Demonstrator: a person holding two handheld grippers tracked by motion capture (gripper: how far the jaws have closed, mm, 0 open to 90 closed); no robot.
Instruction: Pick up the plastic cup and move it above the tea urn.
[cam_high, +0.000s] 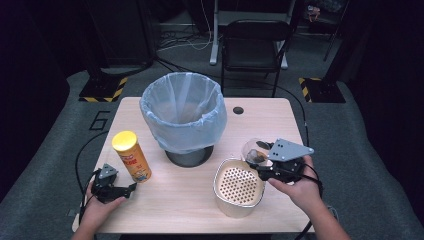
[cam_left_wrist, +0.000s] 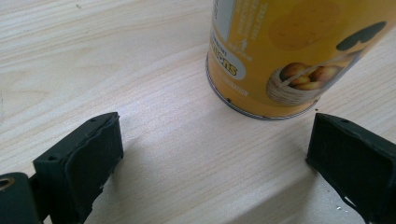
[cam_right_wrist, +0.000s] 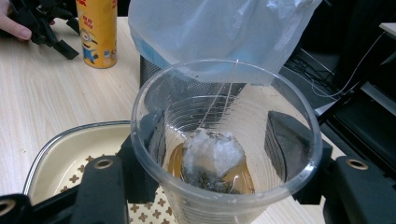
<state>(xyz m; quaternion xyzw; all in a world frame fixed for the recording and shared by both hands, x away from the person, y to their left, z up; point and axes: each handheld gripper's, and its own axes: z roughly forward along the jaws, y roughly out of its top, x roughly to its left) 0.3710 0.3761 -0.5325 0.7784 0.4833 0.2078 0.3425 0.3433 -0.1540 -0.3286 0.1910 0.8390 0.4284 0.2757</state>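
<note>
My right gripper (cam_high: 259, 161) is shut on a clear plastic cup (cam_high: 254, 151), held just above the table's right side. In the right gripper view the black jaws clamp the cup (cam_right_wrist: 224, 105) from both sides. Inside it lie a wet tea bag (cam_right_wrist: 212, 158) with its string and a little brown liquid. Beside and below the cup stands a cream container (cam_high: 239, 187) with a perforated insert. My left gripper (cam_high: 129, 189) rests open on the table at the front left. Its jaws stand wide apart just short of a yellow snack can (cam_left_wrist: 289, 51), without touching it.
A bin lined with a pale blue bag (cam_high: 182, 117) stands at the middle back of the wooden table (cam_high: 180, 210). The yellow can (cam_high: 131, 156) stands upright to its left. A black chair (cam_high: 252, 47) is behind the table.
</note>
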